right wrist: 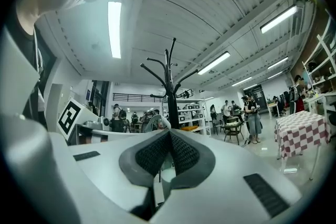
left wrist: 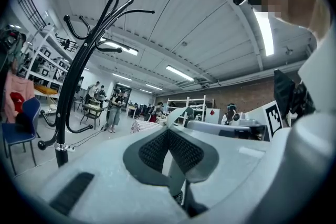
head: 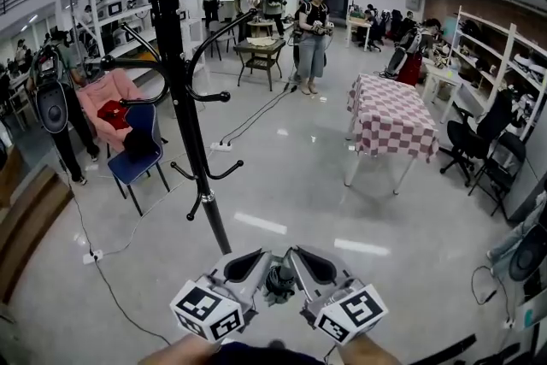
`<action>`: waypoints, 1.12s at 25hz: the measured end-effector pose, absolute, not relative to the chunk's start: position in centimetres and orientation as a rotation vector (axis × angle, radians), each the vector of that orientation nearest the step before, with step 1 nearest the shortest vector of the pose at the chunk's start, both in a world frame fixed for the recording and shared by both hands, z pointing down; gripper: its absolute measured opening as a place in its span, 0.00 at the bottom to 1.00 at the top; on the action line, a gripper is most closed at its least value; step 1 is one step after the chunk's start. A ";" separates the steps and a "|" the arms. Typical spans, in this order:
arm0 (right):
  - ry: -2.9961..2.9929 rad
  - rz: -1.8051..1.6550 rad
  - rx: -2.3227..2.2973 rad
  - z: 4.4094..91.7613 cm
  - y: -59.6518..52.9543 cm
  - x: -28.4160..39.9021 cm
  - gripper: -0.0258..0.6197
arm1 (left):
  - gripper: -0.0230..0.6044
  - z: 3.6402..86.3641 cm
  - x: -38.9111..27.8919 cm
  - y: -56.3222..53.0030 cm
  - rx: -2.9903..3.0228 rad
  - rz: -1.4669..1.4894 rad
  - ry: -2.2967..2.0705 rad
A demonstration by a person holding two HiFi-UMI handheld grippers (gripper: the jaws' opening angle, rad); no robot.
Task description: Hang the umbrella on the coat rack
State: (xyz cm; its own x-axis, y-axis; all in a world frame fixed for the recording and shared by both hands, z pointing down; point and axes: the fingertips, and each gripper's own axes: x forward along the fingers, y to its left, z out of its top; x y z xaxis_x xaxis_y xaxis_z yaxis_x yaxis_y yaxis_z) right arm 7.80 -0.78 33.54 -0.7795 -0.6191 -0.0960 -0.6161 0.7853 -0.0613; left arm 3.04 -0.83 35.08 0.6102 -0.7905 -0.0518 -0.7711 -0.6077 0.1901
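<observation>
The black coat rack (head: pixel 191 141) stands just ahead and to the left, its curved hooks spreading above and low on the pole. It also rises in the left gripper view (left wrist: pixel 73 86) and straight ahead in the right gripper view (right wrist: pixel 170 92). My left gripper (head: pixel 261 262) and right gripper (head: pixel 297 262) sit tip to tip at the bottom of the head view, with the dark end of the umbrella (head: pixel 280 282) between them. Each gripper's jaws look shut, left (left wrist: pixel 168 131) and right (right wrist: pixel 169 132), on the umbrella's pale loop (left wrist: pixel 181 113), whose pale body (right wrist: pixel 164 173) hangs beneath.
A blue chair (head: pixel 137 158) and a pink chair (head: pixel 107 103) stand left of the rack. A cable and power strip (head: pixel 220 145) lie on the floor behind it. A checked-cloth table (head: pixel 393 115) and office chairs (head: pixel 479 141) are to the right. People (head: pixel 312 30) stand far back.
</observation>
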 end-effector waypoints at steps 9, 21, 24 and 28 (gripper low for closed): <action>2.868 -0.051 -0.952 33.7 -4.0 8.0 0.05 | 0.05 35.0 3.5 -4.0 2.659 -0.187 -1.349; 2.882 -0.052 -0.977 33.9 -10.0 5.0 0.05 | 0.05 35.3 0.6 -9.7 2.647 -0.201 -1.345; 2.885 -0.056 -0.988 34.1 -11.6 4.3 0.05 | 0.05 35.5 0.1 -11.1 2.654 -0.199 -1.342; 2.888 -0.064 -1.002 34.3 -13.6 3.1 0.05 | 0.05 35.8 -1.1 -13.2 2.643 -0.202 -1.345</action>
State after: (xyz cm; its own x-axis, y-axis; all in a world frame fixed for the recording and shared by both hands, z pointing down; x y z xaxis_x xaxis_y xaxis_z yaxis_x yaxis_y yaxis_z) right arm 3.14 -13.62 34.33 -0.7820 -0.6199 -0.0652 -0.6164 0.7846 -0.0668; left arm -1.07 -13.15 35.76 0.5843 -0.8104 -0.0439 -0.7875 -0.5792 0.2108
